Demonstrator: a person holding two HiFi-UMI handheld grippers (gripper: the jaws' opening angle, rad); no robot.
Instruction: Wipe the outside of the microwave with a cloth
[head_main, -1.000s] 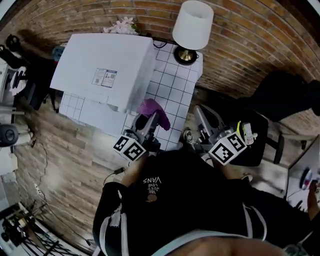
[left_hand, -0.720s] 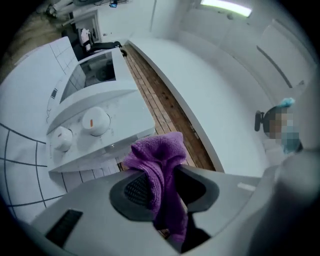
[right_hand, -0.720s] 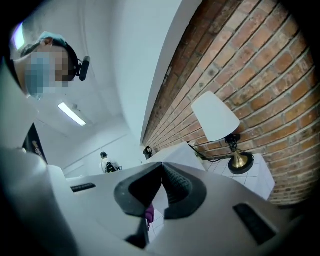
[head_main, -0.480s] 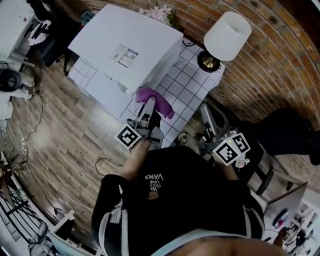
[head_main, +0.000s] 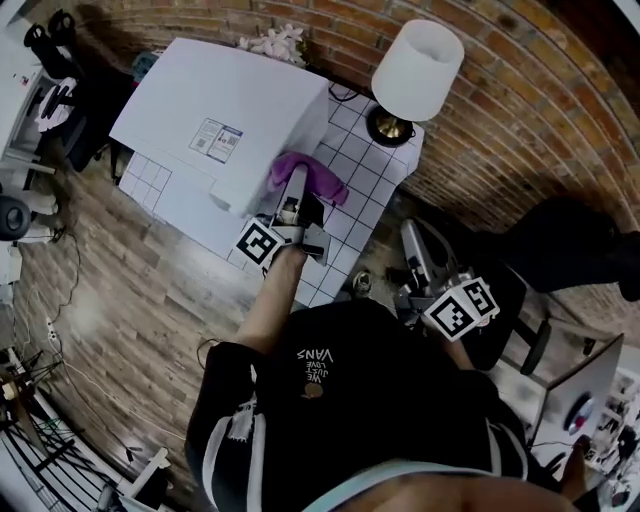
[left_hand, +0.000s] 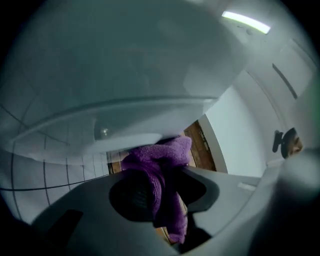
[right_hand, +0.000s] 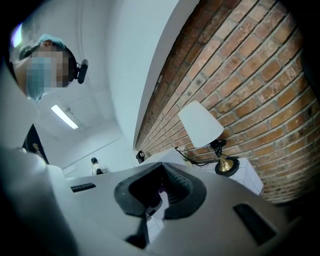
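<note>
The white microwave (head_main: 220, 100) stands on a white gridded table (head_main: 375, 165). My left gripper (head_main: 297, 188) is shut on a purple cloth (head_main: 312, 176) and holds it against the microwave's right side, near the front corner. In the left gripper view the cloth (left_hand: 157, 165) bunches between the jaws of the left gripper (left_hand: 160, 187), and the microwave's pale wall (left_hand: 130, 75) fills the frame close above. My right gripper (head_main: 409, 235) hangs back off the table's right edge, shut and holding nothing; its jaw tips (right_hand: 161, 171) meet in the right gripper view.
A table lamp (head_main: 418, 65) with a white shade and brass base stands at the table's back right, against the brick wall (head_main: 520, 90); the lamp (right_hand: 201, 125) also shows in the right gripper view. Pale flowers (head_main: 275, 42) lie behind the microwave. Wood floor (head_main: 110, 280) lies left.
My left gripper has pushed forward with the purple cloth, from the table's front edge up to the microwave's side. The right gripper has stayed back by the person's body.
</note>
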